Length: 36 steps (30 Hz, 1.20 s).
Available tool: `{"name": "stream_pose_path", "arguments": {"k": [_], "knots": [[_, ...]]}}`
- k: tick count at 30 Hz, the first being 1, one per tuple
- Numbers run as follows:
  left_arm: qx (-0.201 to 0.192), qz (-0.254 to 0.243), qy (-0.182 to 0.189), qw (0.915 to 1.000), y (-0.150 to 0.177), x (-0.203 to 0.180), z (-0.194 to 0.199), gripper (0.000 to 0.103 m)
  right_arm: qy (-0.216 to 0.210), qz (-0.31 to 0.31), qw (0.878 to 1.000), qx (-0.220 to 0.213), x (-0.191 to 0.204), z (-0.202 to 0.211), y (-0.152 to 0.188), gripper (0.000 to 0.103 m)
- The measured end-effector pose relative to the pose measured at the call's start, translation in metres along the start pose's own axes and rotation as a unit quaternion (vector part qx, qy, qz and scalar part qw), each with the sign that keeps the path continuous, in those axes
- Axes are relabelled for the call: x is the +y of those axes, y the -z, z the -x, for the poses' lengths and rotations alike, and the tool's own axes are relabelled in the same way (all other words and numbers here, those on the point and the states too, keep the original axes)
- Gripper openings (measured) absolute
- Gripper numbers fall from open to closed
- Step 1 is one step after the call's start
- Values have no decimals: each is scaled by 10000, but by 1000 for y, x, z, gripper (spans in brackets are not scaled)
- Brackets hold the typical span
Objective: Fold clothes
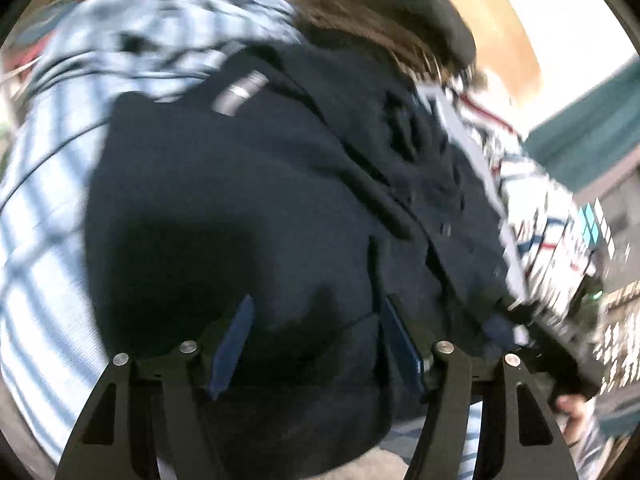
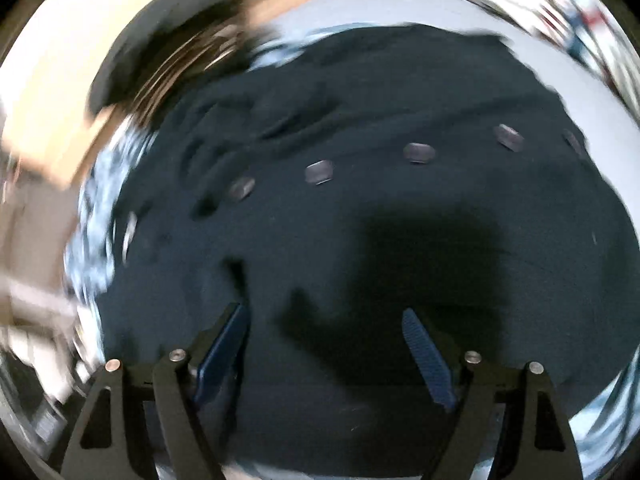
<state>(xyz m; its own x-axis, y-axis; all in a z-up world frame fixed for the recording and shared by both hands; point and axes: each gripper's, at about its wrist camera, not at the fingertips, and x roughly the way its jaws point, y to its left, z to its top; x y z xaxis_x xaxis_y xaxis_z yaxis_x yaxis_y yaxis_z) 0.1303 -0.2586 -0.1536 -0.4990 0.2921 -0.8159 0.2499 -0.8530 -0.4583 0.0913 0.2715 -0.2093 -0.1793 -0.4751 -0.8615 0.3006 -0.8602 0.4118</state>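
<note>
At the far left of the left wrist view lies a blue-and-white checked cloth (image 1: pixel 44 216). A dark navy garment (image 1: pixel 256 200) spreads across it, filling the middle. The left gripper (image 1: pixel 318 312) hangs over the garment's near part, its blue-padded fingers spread wide with nothing between them. On the right a person's hand (image 1: pixel 576 412) shows. In the right wrist view, the right gripper (image 2: pixel 326 318) is likewise wide open and empty above the garment (image 2: pixel 400 240), beyond which runs a row of buttons (image 2: pixel 418 152).
</note>
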Motion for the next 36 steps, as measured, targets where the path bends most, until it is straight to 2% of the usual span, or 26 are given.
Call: {"name": "stream_pose_path", "arguments": {"k": [2, 6, 9, 11, 13, 16, 19, 22, 24, 26, 27, 29, 30, 31, 33, 34, 36], "knots": [[205, -337, 174, 9991, -8, -21, -20, 67, -75, -252, 9997, 14, -19, 5, 0, 84], [543, -783, 569, 9938, -23, -57, -57, 67, -115, -360, 9991, 186, -12, -20, 2, 84], [889, -1124, 318, 9892, -23, -79, -81, 67, -137, -359, 9988, 309, -8, -32, 5, 84], [983, -1249, -28, 9873, -17, -84, -94, 63, -139, -310, 9989, 325, -5, -36, 5, 84], [646, -893, -238, 9936, -17, -65, -74, 14, -134, -262, 9991, 319, -13, -27, 9, 85], [137, -354, -551, 9978, -16, -37, -43, 10, -107, -180, 9993, 304, -14, -23, 11, 85], [-373, 187, -860, 9954, -16, -8, -12, 10, -89, -50, 9996, 267, -8, -22, 12, 82], [-875, 732, -1185, 9864, -16, 21, 20, 10, -206, 137, 9994, 226, 1, -19, 12, 81], [-1100, 1185, -1745, 9713, -10, 58, 47, 10, -318, 290, 9987, 274, 8, -18, 14, 80], [-1075, 1552, -2108, 9591, -1, 87, 61, 10, -389, 483, 9973, 403, 19, -25, 19, 77], [-1049, 1740, -2277, 9523, 4, 101, 66, 10, -406, 552, 9966, 467, 23, -29, 21, 76], [-866, 2097, -2403, 9438, 12, 120, 64, 10, -449, 676, 9950, 584, 30, -35, 27, 72], [-740, 2282, -2434, 9398, 17, 129, 64, 16, -470, 738, 9941, 642, 33, -38, 30, 71], [-660, 2431, -2339, 9391, 20, 136, 62, 29, -442, 808, 9935, 669, 35, -41, 32, 71], [-652, 2740, -2108, 9361, 26, 146, 63, 49, -320, 928, 9929, 678, 36, -46, 34, 70], [-709, 2899, -1977, 9337, 29, 151, 66, 53, -326, 937, 9929, 655, 35, -48, 32, 69], [-824, 3124, -1822, 9287, 31, 158, 74, 54, -338, 928, 9935, 565, 33, -49, 27, 64]]}}
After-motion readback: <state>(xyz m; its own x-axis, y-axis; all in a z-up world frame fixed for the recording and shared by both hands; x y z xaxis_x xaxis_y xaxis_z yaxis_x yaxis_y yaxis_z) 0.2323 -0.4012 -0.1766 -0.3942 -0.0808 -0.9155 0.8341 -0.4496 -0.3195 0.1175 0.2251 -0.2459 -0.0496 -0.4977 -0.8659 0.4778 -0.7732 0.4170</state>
